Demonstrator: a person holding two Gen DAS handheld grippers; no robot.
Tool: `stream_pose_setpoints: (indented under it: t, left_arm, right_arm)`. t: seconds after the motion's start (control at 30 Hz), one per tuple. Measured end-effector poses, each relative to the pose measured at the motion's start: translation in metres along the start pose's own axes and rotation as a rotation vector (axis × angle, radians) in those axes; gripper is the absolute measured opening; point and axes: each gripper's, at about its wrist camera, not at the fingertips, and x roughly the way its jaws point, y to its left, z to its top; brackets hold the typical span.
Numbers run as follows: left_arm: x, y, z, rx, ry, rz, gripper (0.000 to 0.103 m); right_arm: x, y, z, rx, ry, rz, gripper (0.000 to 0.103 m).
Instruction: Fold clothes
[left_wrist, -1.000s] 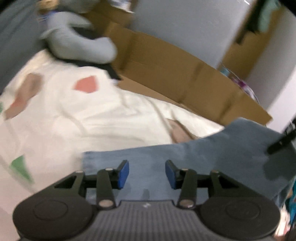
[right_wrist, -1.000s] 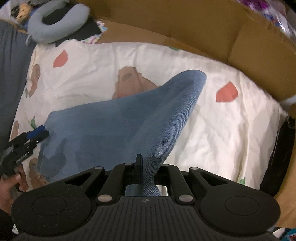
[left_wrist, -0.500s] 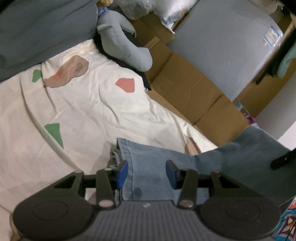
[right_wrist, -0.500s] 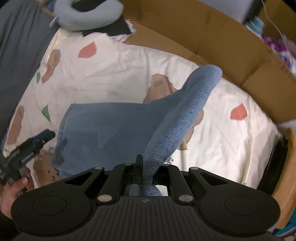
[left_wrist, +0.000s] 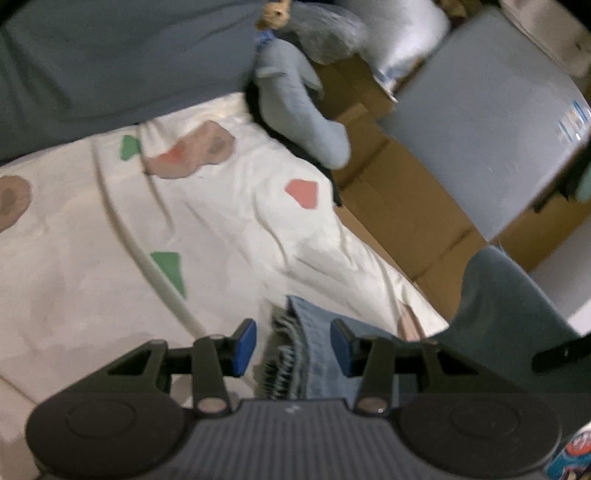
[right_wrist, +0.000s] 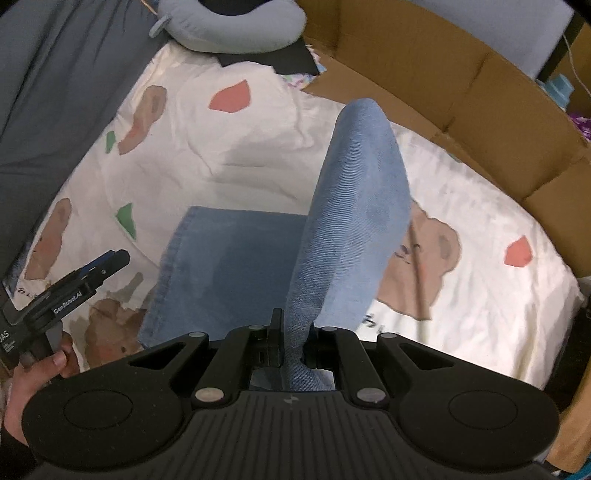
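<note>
A pair of blue jeans (right_wrist: 229, 273) lies on a cream bedsheet (right_wrist: 280, 140) printed with bears and coloured shapes. My right gripper (right_wrist: 293, 343) is shut on a denim fold, which rises from the jaws in a tall loop (right_wrist: 358, 206) above the flat part. In the left wrist view my left gripper (left_wrist: 291, 345) is open, its blue pads (left_wrist: 242, 345) on either side of the frayed hem of the jeans (left_wrist: 295, 354). The right wrist view shows the left gripper (right_wrist: 103, 266) held in a hand at the lower left, beside the jeans' left edge.
A grey neck pillow (right_wrist: 229, 26) sits at the head of the sheet, next to a dark grey cushion (right_wrist: 48, 96). Brown cardboard walls (right_wrist: 443, 85) run along the far and right sides of the bed. A grey cabinet (left_wrist: 491, 133) stands behind the cardboard.
My right gripper has lifted its denim fold higher and carried it leftward over the flat part. The left gripper has slid to the frayed hem at the jeans' left end, still open.
</note>
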Motion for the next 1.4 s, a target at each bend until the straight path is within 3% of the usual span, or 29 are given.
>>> stream_pose_setpoints:
  t: [0.43, 0.87, 0.97, 1.2, 1.4]
  left_arm:
    - [-0.004, 0.014, 0.001, -0.02, -0.003, 0.042, 0.039]
    - [-0.013, 0.026, 0.004, -0.001, 0.009, 0.074, 0.039]
    - [-0.014, 0.025, 0.004, 0.001, 0.009, 0.071, 0.039]
    - [-0.017, 0.017, 0.002, 0.02, 0.027, 0.046, 0.039]
    - [-0.017, 0.005, -0.004, 0.024, 0.054, -0.012, 0.039]
  right_arm:
    - [0.067, 0.057, -0.003, -0.032, 0.027, 0.072, 0.006]
    - [0.129, 0.096, -0.013, -0.102, 0.105, 0.04, 0.009]
    - [0.125, 0.1, -0.012, -0.116, 0.109, 0.072, 0.022]
    - [0.09, 0.091, -0.001, -0.117, 0.062, 0.217, 0.028]
    - [0.059, 0.063, 0.011, -0.236, 0.018, 0.173, 0.029]
